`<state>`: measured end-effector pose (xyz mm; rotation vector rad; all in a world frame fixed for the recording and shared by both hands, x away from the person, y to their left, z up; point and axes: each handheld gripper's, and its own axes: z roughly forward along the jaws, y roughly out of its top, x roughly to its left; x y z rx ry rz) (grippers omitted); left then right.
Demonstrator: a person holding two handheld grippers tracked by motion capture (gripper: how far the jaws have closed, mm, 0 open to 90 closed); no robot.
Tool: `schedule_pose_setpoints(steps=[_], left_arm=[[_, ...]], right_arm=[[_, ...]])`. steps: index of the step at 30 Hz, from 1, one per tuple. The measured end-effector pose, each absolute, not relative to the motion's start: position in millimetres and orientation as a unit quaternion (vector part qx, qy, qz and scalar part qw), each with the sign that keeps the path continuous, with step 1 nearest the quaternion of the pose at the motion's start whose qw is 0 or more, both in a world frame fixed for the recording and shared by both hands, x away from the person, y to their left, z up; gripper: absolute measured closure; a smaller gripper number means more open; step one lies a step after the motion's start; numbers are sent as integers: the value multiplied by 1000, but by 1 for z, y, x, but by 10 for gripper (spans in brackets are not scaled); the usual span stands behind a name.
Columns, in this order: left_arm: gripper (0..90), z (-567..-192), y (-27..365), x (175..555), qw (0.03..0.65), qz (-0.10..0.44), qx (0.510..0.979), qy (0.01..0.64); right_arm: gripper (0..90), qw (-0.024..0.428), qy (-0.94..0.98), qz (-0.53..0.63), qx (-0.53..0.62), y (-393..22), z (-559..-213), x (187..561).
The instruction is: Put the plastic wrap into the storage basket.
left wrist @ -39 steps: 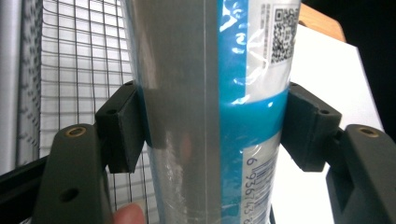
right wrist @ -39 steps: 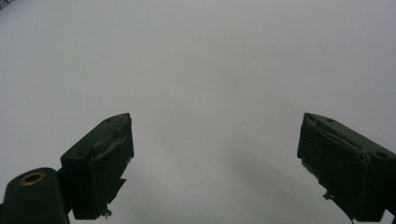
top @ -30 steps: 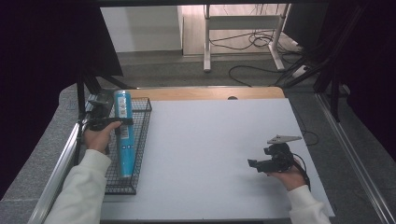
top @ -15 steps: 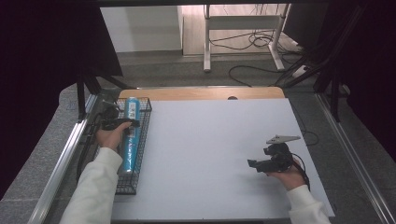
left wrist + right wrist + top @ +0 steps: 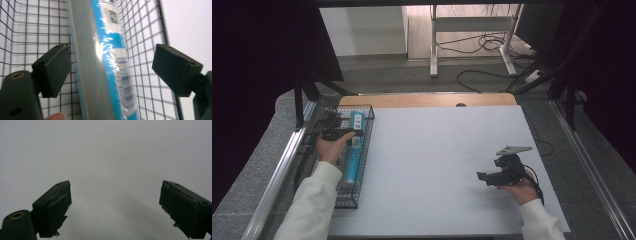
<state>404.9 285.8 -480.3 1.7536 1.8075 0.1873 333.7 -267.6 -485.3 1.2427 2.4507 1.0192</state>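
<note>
A long blue and silver wrapped pack (image 5: 353, 146) lies lengthwise in the black wire basket (image 5: 366, 142) at the table's left edge. My left gripper (image 5: 349, 133) hovers over the pack's far half. Its jaws have just been opening and now stand apart on either side of the pack (image 5: 107, 60), with neither pad touching it. My right gripper (image 5: 482, 177) rests low over the white table top (image 5: 437, 150) near the front right, held in a hand. In the right gripper view its jaws (image 5: 113, 210) stand wide with bare white surface between them.
The basket's wire walls (image 5: 147, 50) rise close around the pack. A wooden strip (image 5: 427, 100) runs along the table's far edge. Metal rails (image 5: 277, 180) flank the table, and cables (image 5: 492, 45) lie on the floor beyond.
The left hand lowered the pack from tilted upright to lying flat in the basket, then its jaws let go of it. The right hand has not moved.
</note>
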Motion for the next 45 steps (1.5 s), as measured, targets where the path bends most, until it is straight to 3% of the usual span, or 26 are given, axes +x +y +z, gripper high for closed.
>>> schedule_pose_setpoints(steps=[11,19,35,45], left_arm=[[166,-436,264,337,339,146,743,558],[173,-424,248,289,367,167,768,498],[178,-440,230,263,392,148,773,476],[171,-459,201,247,398,126,792,445]], right_arm=[[110,105,827,364,416,-271,-482,333],[110,108,830,363,410,-269,-481,331],[109,106,824,382,406,-276,-476,327],[109,126,820,416,373,-288,-468,302]])
